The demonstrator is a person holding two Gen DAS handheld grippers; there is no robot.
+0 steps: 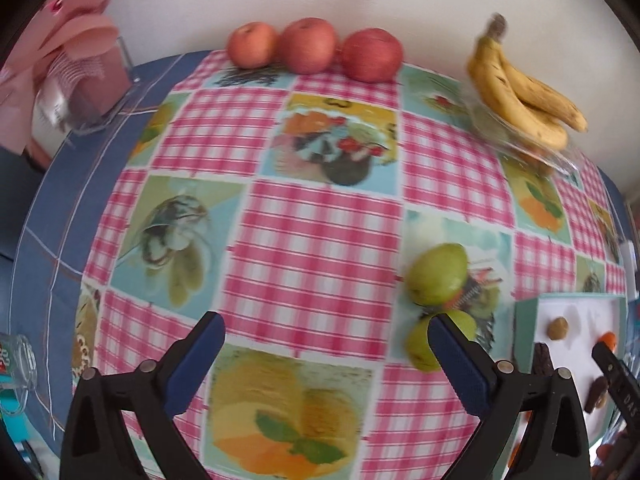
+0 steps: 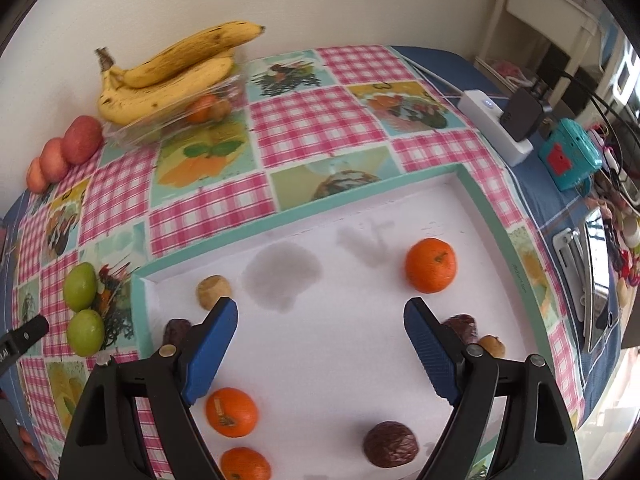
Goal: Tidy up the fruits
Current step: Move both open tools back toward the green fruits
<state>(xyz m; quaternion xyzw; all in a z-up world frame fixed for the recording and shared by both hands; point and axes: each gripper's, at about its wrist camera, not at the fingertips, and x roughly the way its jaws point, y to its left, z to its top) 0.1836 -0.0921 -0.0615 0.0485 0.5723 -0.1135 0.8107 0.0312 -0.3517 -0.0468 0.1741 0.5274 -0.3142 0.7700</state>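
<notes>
Three red apples (image 1: 307,45) line the wall edge of the checked tablecloth (image 1: 316,248), and a banana bunch (image 1: 520,88) rests on a clear plastic box (image 2: 172,120). Two green fruits (image 1: 438,276) lie side by side just ahead of my left gripper (image 1: 326,330), which is open and empty above the cloth. My right gripper (image 2: 320,316) hovers open over a white tray (image 2: 496,220) with a teal rim. The tray holds three oranges (image 2: 431,266), dark wrinkled fruits (image 2: 390,444) and small tan ones (image 2: 213,291).
A clear box with pink paper (image 1: 86,80) stands at the far left, and a glass jar (image 1: 18,364) lies near the left edge. To the right of the tray are a white power strip (image 2: 496,128), a teal gadget (image 2: 570,154) and clutter.
</notes>
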